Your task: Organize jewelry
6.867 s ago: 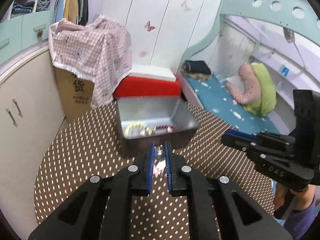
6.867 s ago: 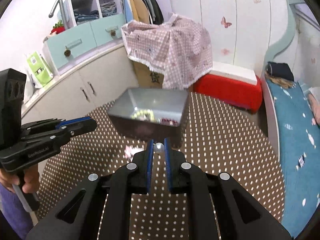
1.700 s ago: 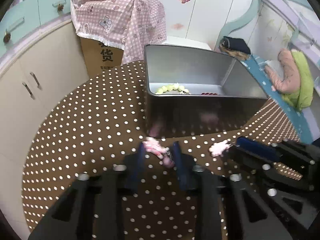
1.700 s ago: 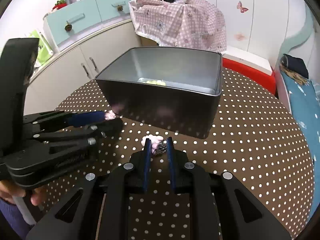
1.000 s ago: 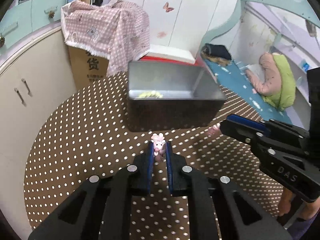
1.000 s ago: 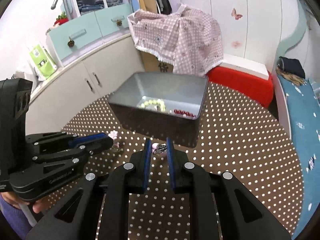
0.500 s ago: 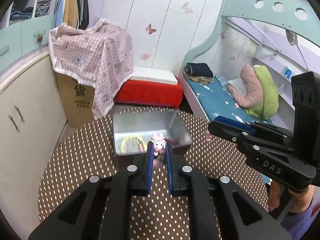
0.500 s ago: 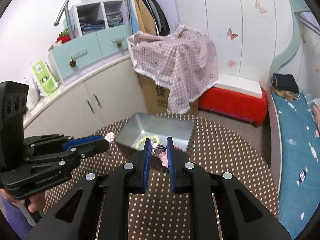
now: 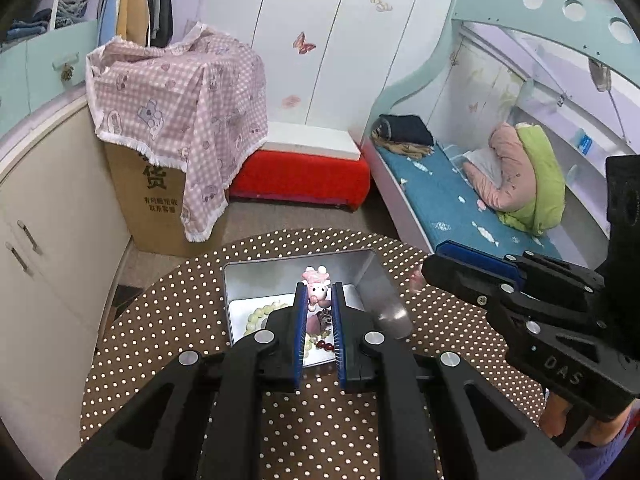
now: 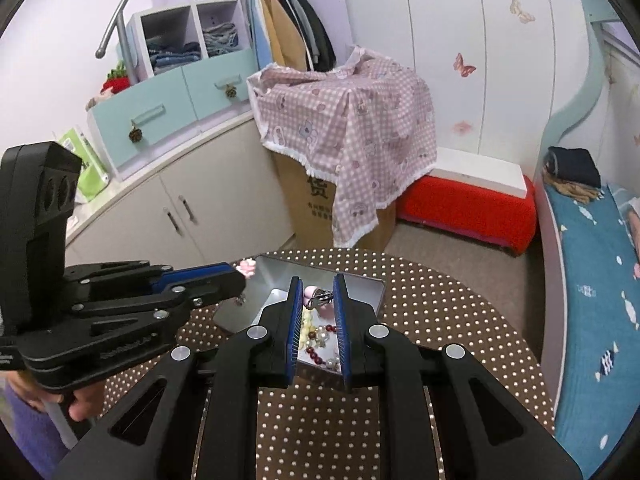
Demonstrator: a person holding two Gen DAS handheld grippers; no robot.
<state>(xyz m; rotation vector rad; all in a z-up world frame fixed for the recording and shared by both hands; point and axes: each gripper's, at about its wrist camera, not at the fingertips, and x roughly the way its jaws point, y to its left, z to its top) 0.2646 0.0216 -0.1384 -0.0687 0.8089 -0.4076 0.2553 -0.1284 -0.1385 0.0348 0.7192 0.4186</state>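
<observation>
**A:** What has your left gripper (image 9: 317,300) got hold of?

**B:** Your blue pads are nearly together, pinching a small pink pig-shaped charm (image 9: 317,289) between the tips. It sits upright in the grip, above the open rectangular silver metal tin (image 9: 370,280) on the brown tablecloth with white polka dots (image 9: 168,320).

**A:** And your right gripper (image 10: 316,300)?

**B:** Its jaws stand a little wider, but they are closed on a second pink charm with a silver metal clasp (image 10: 318,296), the clasp spanning the gap between the pads. You are holding that one over the tin as well.

**A:** What lies in the tin?

**B:** A pale green bead bracelet (image 9: 256,314) along the left of the floor, a dark red bead string (image 10: 316,354) and some white pearl-like beads (image 10: 320,334), seen between your right gripper's fingers.

**A:** How do your two grippers sit?

**B:** Side by side, both tilted downward toward the tin, tips apart.
</observation>
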